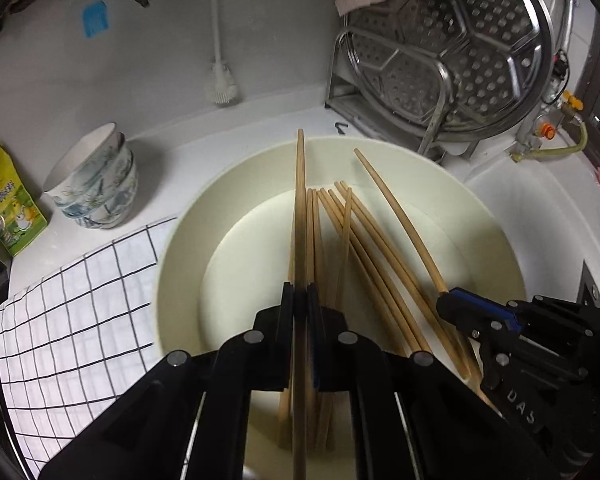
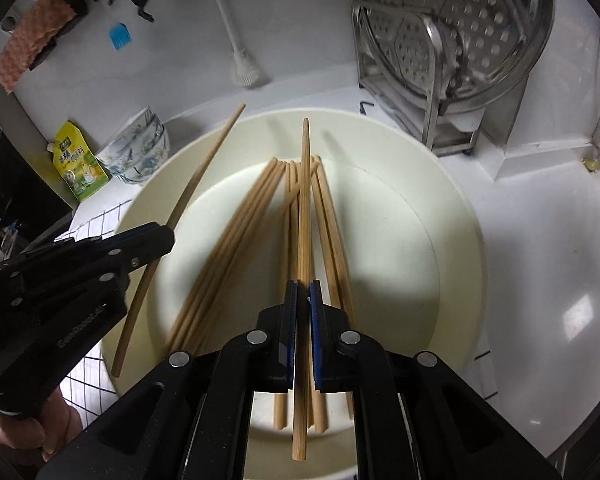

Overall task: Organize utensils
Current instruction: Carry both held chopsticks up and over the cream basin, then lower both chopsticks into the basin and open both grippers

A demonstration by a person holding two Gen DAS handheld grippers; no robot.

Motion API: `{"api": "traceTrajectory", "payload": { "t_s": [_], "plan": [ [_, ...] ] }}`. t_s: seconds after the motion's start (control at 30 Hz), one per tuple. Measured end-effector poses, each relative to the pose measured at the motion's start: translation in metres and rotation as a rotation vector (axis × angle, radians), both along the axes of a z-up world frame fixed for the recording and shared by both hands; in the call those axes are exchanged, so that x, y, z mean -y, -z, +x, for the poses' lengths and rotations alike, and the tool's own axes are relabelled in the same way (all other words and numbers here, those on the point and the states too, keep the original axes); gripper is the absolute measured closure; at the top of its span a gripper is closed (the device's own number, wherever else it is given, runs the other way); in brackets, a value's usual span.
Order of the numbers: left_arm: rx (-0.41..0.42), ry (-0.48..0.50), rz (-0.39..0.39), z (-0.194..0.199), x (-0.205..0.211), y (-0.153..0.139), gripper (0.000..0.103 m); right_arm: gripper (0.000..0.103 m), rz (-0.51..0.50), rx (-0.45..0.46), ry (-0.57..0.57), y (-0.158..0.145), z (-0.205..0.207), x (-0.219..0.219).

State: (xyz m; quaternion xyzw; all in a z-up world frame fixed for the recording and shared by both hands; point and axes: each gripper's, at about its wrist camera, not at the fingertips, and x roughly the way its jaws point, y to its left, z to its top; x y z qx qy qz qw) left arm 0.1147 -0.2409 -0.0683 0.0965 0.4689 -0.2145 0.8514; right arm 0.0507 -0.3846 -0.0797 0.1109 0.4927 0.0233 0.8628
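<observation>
A cream basin holds several wooden chopsticks lying loosely on its bottom. My left gripper is shut on one chopstick, which points straight ahead above the basin. In the right wrist view that gripper enters from the left with its chopstick slanting over the rim. My right gripper is shut on another single chopstick above the pile. From the left wrist it shows at the right, its chopstick angled up-left.
Stacked patterned bowls and a green packet stand left of the basin, beside a checked cloth. A perforated steamer plate leans in a metal rack behind. A white sink lies to the right. A hand grips the left tool.
</observation>
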Motion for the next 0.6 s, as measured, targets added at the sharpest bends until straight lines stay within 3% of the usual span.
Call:
{"api": "traceTrajectory", "payload": {
  "t_s": [0.33, 0.47, 0.6],
  "plan": [
    [-0.062, -0.019, 0.02, 0.015, 0.007, 0.018, 0.091, 0.097, 0.006, -0.047, 0.0, 0.017, 0.015, 0.01],
    [-0.051, -0.053, 0.01, 0.016, -0.001, 0.012, 0.049, 0.088, 0.002, -0.029, 0.02, 0.011, 0.012, 0.014],
    [-0.035, -0.078, 0.004, 0.012, -0.01, 0.001, 0.045, 0.083, 0.003, -0.017, 0.031, 0.004, 0.007, 0.017]
  ]
}}
